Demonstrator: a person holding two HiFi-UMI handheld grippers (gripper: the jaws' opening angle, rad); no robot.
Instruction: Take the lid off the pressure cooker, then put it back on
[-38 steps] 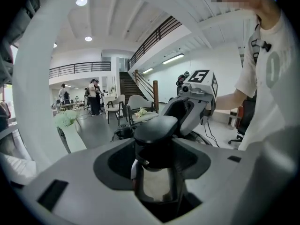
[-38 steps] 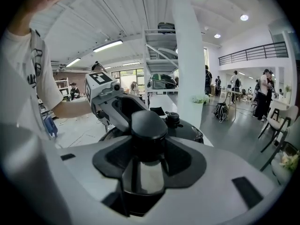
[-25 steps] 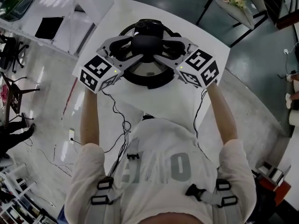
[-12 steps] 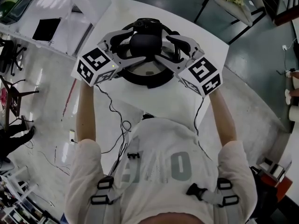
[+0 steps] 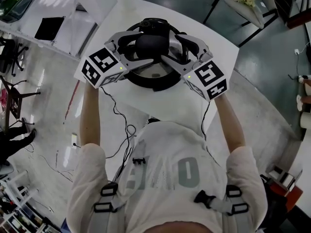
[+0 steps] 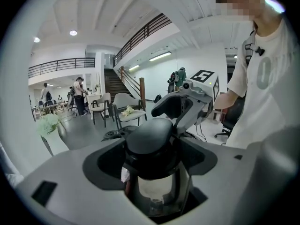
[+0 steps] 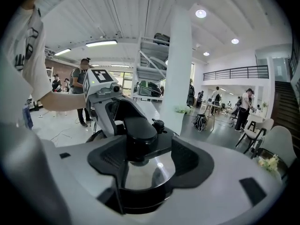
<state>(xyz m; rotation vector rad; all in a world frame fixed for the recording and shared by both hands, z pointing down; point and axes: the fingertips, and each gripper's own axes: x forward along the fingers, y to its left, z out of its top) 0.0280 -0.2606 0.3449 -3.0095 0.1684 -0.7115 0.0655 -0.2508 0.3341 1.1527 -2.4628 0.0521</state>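
Observation:
The pressure cooker (image 5: 151, 83) stands on a white table (image 5: 165, 106), its steel lid (image 5: 146, 71) on top with a black knob (image 5: 151, 43). My left gripper (image 5: 141, 46) reaches in from the left and my right gripper (image 5: 169, 47) from the right, both straddling the knob. In the left gripper view the knob (image 6: 150, 142) sits between the spread jaws of the left gripper (image 6: 152, 161), which stands open. In the right gripper view the right gripper (image 7: 145, 158) has its jaws opening around the knob (image 7: 138, 135), with a gap on the right side, above the shiny lid (image 7: 145, 175).
A black valve (image 7: 158, 124) and a black handle block (image 5: 154, 25) sit on the lid's far side. Cables (image 5: 119, 125) trail from the table to the floor. A black pad (image 5: 51, 28) lies on a neighbouring table, and a chair (image 5: 245, 4) stands at the back right.
Both grippers' jaws have spread apart from a tighter pinch on the knob. The marker cubes have shifted slightly outward. The lid has not moved.

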